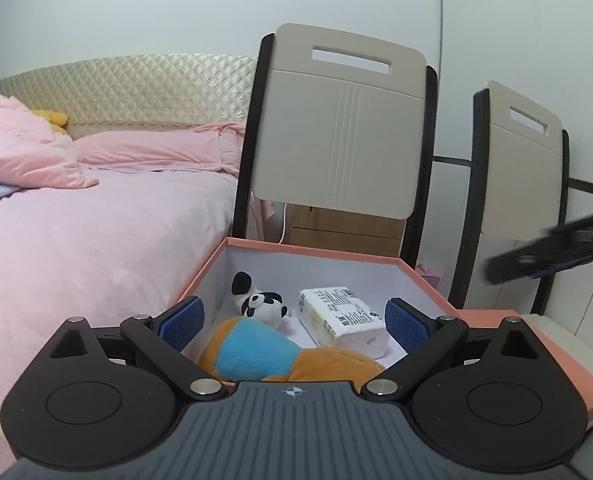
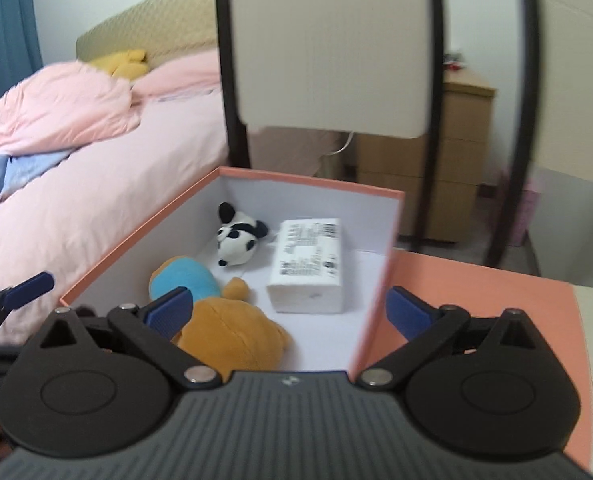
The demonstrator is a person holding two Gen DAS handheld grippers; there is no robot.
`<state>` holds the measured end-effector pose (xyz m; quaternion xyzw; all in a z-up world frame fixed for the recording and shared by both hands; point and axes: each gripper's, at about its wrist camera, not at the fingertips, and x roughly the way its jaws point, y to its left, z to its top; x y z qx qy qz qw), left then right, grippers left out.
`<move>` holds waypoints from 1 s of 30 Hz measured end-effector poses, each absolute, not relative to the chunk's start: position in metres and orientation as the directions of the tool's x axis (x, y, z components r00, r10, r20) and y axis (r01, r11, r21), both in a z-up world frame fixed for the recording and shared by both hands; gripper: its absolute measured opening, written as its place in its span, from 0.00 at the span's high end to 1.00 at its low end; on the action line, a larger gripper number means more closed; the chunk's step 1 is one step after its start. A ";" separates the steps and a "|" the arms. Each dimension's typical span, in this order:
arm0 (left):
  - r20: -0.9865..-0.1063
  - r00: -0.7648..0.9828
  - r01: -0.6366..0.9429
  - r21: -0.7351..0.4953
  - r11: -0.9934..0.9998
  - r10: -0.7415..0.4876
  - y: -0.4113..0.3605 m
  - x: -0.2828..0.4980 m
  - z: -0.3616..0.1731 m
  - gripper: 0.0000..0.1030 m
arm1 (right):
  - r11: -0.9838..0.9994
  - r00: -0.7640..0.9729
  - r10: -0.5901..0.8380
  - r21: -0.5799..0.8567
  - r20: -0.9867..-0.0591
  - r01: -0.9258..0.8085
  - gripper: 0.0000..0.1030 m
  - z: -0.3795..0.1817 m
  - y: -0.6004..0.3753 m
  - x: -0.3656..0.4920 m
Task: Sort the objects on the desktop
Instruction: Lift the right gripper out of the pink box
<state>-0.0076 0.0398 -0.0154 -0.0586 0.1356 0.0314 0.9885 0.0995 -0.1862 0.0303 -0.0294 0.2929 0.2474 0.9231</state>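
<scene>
An open pink box (image 1: 308, 251) (image 2: 308, 180) with a white inside holds a panda plush (image 1: 258, 300) (image 2: 238, 236), a white tissue pack (image 1: 342, 322) (image 2: 308, 266) and an orange and blue plush (image 1: 280, 356) (image 2: 216, 312). My left gripper (image 1: 294, 326) is open and empty above the box's near edge. My right gripper (image 2: 288, 312) is open and empty above the box's near right corner. The left gripper's blue fingertip (image 2: 30, 284) shows at the left of the right wrist view. Part of the right gripper (image 1: 552, 252) shows at the right of the left wrist view.
The pink box lid (image 2: 476, 312) (image 1: 568, 364) lies right of the box. Two folding chairs (image 1: 336, 136) (image 1: 524, 164) stand behind it. A bed with pink bedding (image 1: 76, 240) (image 2: 96, 168) is on the left. A wooden drawer unit (image 2: 428, 160) stands behind.
</scene>
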 end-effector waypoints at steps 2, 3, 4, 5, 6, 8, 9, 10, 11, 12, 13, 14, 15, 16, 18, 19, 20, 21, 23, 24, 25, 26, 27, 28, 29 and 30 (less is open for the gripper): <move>-0.270 0.962 -0.068 -0.102 0.992 0.038 0.038 -0.008 -0.016 0.05 | 0.885 0.729 0.425 0.080 -0.536 -0.458 0.00 0.030 -0.201 0.084; -0.268 0.963 -0.063 -0.102 0.993 0.034 0.037 -0.009 -0.015 0.04 | 0.894 0.741 0.416 0.086 -0.527 -0.440 0.00 0.028 -0.210 0.078; -0.266 0.963 -0.057 -0.103 0.993 0.028 0.037 -0.009 -0.015 0.04 | 0.902 0.754 0.406 0.094 -0.517 -0.421 0.00 0.027 -0.218 0.071; -0.268 0.963 -0.048 -0.106 0.993 0.018 0.037 -0.009 -0.015 0.05 | 0.910 0.767 0.394 0.100 -0.506 -0.402 0.00 0.025 -0.226 0.064; -0.269 0.963 -0.036 -0.112 0.993 0.005 0.036 -0.010 -0.015 0.05 | 0.918 0.782 0.380 0.099 -0.494 -0.383 0.00 0.023 -0.233 0.058; -0.267 0.963 -0.011 -0.125 0.992 -0.023 0.035 -0.012 -0.015 0.04 | 0.932 0.815 0.351 0.088 -0.461 -0.351 0.00 0.018 -0.244 0.044; -0.261 0.965 0.002 -0.128 0.992 -0.036 0.034 -0.014 -0.014 0.04 | 0.937 0.828 0.341 0.087 -0.445 -0.339 0.00 0.015 -0.249 0.037; -0.253 0.966 0.014 -0.129 0.992 -0.047 0.033 -0.015 -0.013 0.04 | 0.941 0.839 0.333 0.092 -0.431 -0.327 0.00 0.012 -0.254 0.031; -0.243 0.969 0.024 -0.129 0.991 -0.055 0.031 -0.018 -0.012 0.04 | 0.944 0.847 0.328 0.101 -0.419 -0.315 0.00 0.009 -0.260 0.025; -0.238 0.969 0.035 -0.129 0.991 -0.065 0.030 -0.019 -0.009 0.05 | 0.946 0.853 0.322 0.110 -0.410 -0.304 0.00 0.006 -0.264 0.019; -0.239 0.968 0.046 -0.132 0.990 -0.077 0.029 -0.021 -0.006 0.04 | 0.949 0.858 0.316 0.117 -0.404 -0.294 0.00 0.004 -0.268 0.014; -0.235 0.967 0.060 -0.144 0.988 -0.093 0.028 -0.022 -0.001 0.04 | 0.951 0.863 0.311 0.124 -0.399 -0.285 0.00 0.002 -0.271 0.009; -0.226 0.968 0.071 -0.155 0.985 -0.105 0.028 -0.025 0.003 0.05 | 0.951 0.867 0.309 0.131 -0.391 -0.279 0.00 0.000 -0.274 0.005; -0.217 0.970 0.078 -0.160 0.984 -0.112 0.027 -0.028 0.006 0.04 | 0.953 0.874 0.304 0.136 -0.380 -0.272 0.00 0.000 -0.277 -0.001; -0.205 0.971 0.091 -0.169 0.981 -0.126 0.026 -0.033 0.011 0.04 | 0.959 0.892 0.281 0.140 -0.353 -0.247 0.00 0.000 -0.281 -0.011; -0.212 0.968 0.096 -0.172 0.980 -0.132 0.025 -0.034 0.012 0.04 | 0.962 0.898 0.270 0.138 -0.346 -0.236 0.00 0.000 -0.281 -0.016; -0.222 0.965 0.098 -0.174 0.980 -0.136 0.024 -0.034 0.012 0.04 | 0.966 0.904 0.256 0.133 -0.343 -0.223 0.00 0.000 -0.282 -0.020; -0.234 0.963 0.096 -0.171 0.981 -0.135 0.023 -0.034 0.011 0.04 | 0.968 0.908 0.246 0.128 -0.338 -0.214 0.00 -0.002 -0.283 -0.025; -0.250 0.959 0.092 -0.159 0.983 -0.130 0.020 -0.033 0.008 0.04 | 0.972 0.915 0.232 0.116 -0.329 -0.205 0.00 -0.004 -0.283 -0.035; -0.260 0.957 0.090 -0.155 0.984 -0.129 0.020 -0.032 0.007 0.04 | 0.973 0.918 0.228 0.108 -0.325 -0.204 0.00 -0.006 -0.283 -0.040; -0.272 0.954 0.088 -0.155 0.984 -0.129 0.019 -0.031 0.006 0.04 | 0.973 0.920 0.226 0.112 -0.320 -0.200 0.00 -0.006 -0.283 -0.044; -0.282 0.950 0.089 -0.158 0.983 -0.131 0.019 -0.031 0.005 0.04 | 0.973 0.922 0.224 0.119 -0.315 -0.196 0.00 -0.007 -0.284 -0.048; -0.289 0.948 0.093 -0.158 0.983 -0.136 0.019 -0.032 0.003 0.04 | 0.971 0.922 0.229 0.133 -0.312 -0.196 0.00 -0.007 -0.285 -0.052; -0.293 0.946 0.100 -0.154 0.983 -0.142 0.018 -0.032 0.002 0.04 | 0.970 0.921 0.233 0.144 -0.311 -0.197 0.00 -0.008 -0.285 -0.055; -0.296 0.943 0.110 -0.150 0.983 -0.150 0.016 -0.032 0.001 0.04 | 0.968 0.921 0.236 0.153 -0.311 -0.197 0.00 -0.008 -0.285 -0.057; -0.296 0.943 0.115 -0.145 0.983 -0.154 0.015 -0.032 0.000 0.04 | 0.967 0.920 0.239 0.162 -0.311 -0.197 0.00 -0.009 -0.285 -0.059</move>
